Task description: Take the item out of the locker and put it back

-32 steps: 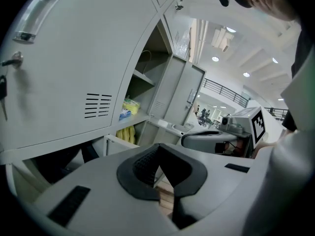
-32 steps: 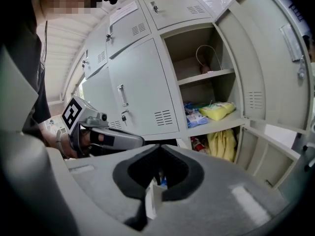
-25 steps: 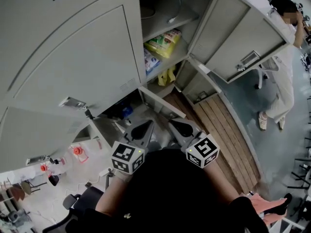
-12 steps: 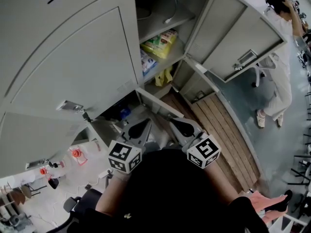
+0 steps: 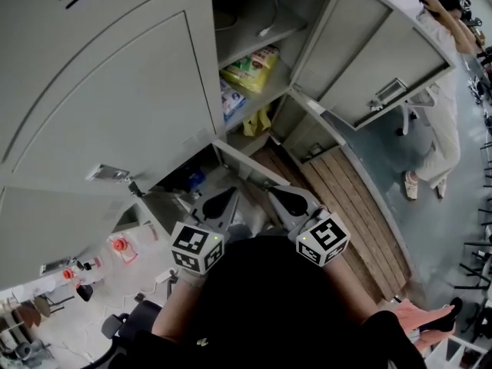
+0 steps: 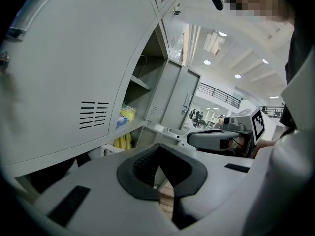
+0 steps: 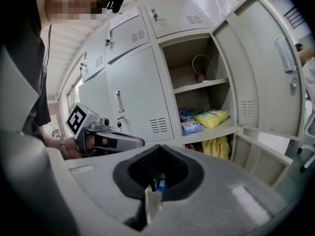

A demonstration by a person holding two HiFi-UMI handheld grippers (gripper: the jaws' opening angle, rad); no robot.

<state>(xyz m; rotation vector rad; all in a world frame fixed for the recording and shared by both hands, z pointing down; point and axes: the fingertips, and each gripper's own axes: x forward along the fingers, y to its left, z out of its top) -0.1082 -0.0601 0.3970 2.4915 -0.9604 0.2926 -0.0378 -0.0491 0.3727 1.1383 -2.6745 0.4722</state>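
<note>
The open locker (image 5: 286, 91) holds a yellow packet (image 5: 250, 66) and a blue packet (image 5: 233, 96) on its middle shelf, also seen in the right gripper view as the yellow packet (image 7: 211, 117) and the blue packet (image 7: 188, 124). A yellow bag (image 5: 260, 121) hangs in the compartment below. My left gripper (image 5: 234, 193) and right gripper (image 5: 270, 191) sit side by side close to my body, well short of the shelves. Both are shut with nothing between their jaws. In their own views the left gripper (image 6: 157, 146) and the right gripper (image 7: 157, 147) point towards the locker.
The tall locker door (image 5: 377, 52) stands swung out to the right. A small lower door (image 5: 254, 164) hangs open just ahead of the grippers. Wooden boards (image 5: 361, 214) lie on the floor at the right. A person in white (image 5: 446, 121) stands further right. A white cable (image 7: 199, 65) hangs on the top shelf.
Both grippers have stayed where they were, still shut. The head view has drifted slightly. The person at the right has lifted an arm.
</note>
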